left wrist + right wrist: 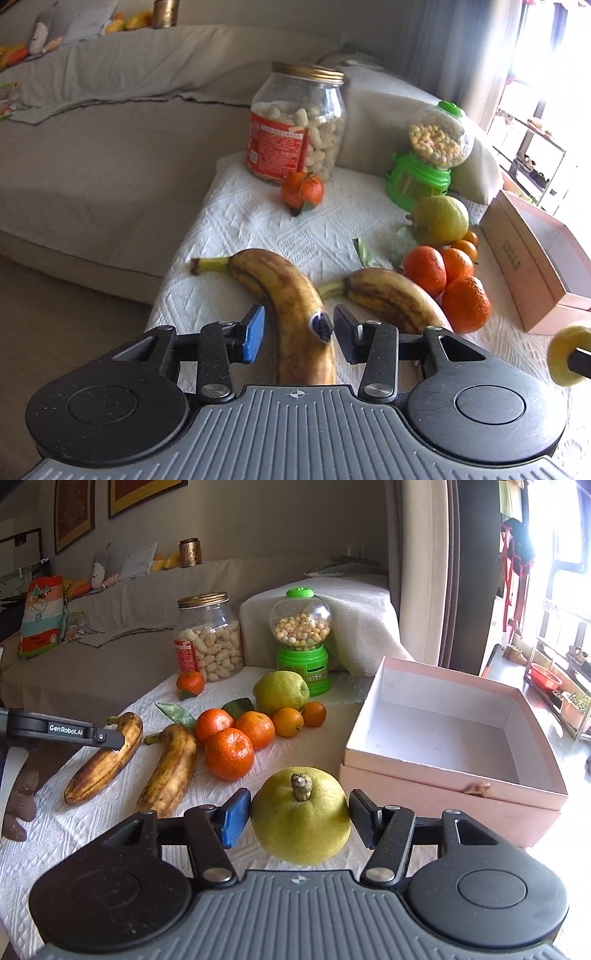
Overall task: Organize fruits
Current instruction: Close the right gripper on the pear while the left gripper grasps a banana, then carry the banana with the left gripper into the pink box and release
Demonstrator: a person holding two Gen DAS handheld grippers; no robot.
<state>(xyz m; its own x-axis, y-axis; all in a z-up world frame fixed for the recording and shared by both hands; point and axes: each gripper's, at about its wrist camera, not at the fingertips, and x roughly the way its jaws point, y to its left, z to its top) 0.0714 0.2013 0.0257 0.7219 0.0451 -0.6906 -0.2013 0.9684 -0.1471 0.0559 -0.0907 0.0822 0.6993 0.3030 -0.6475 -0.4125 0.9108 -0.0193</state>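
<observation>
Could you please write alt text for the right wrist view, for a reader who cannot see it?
The right gripper brackets a yellow-green pear, stem facing the camera, above a white cloth. An open, empty pink box sits just right; left lie two browned bananas, with oranges and a second pear behind them.

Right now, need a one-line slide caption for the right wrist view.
Right gripper brackets a yellow-green pear beside the empty pink box; bananas and oranges wait behind.
</observation>
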